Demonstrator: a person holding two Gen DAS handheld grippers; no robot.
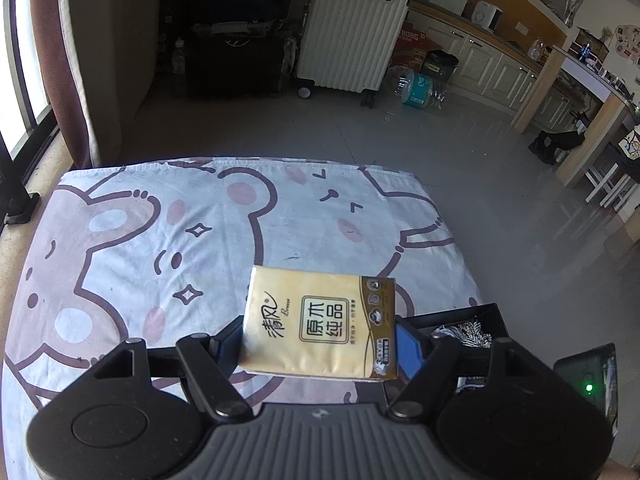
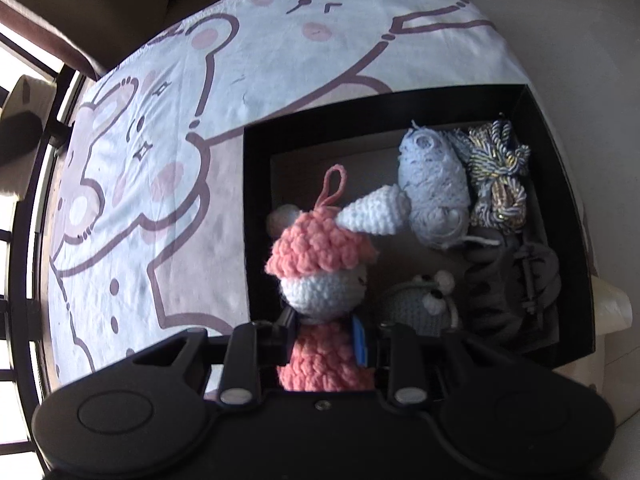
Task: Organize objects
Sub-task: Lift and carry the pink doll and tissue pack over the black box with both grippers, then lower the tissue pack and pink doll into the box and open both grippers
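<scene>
Both jaws are clamping: my left gripper [image 1: 320,344] is holding a tissue pack [image 1: 320,326], my right gripper [image 2: 326,336] a pink crochet doll [image 2: 320,280]. Next, I judge, lowering both into the black box [image 2: 256,216] at right.

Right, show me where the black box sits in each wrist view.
Left wrist: black box at the lower right edge, mostly hidden behind the tissue pack and left gripper.
Right wrist: black box fills the centre-right, open, with yarn inside.
Shared landmark: the cartoon-bear sheet.
</scene>
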